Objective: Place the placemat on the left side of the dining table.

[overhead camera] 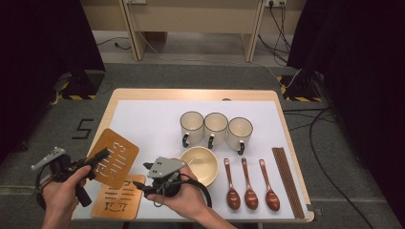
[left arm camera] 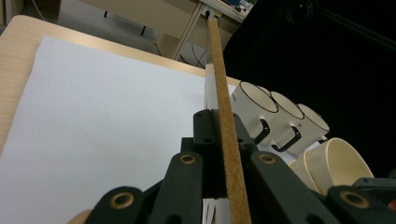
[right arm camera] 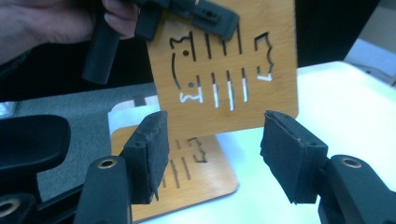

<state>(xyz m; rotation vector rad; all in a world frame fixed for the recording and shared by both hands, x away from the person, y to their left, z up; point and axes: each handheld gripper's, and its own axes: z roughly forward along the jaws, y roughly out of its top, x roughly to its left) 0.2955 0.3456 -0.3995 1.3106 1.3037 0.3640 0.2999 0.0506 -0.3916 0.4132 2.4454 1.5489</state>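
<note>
I had the left gripper (overhead camera: 102,155) clamped on the edge of a cut-out wooden trivet (overhead camera: 114,158), which hung tilted just above a second wooden trivet (overhead camera: 117,202) lying flat at the near left of the white mat (overhead camera: 153,124). My right gripper (right arm camera: 212,154), beside both trivets, had its jaws spread with nothing between them.
</note>
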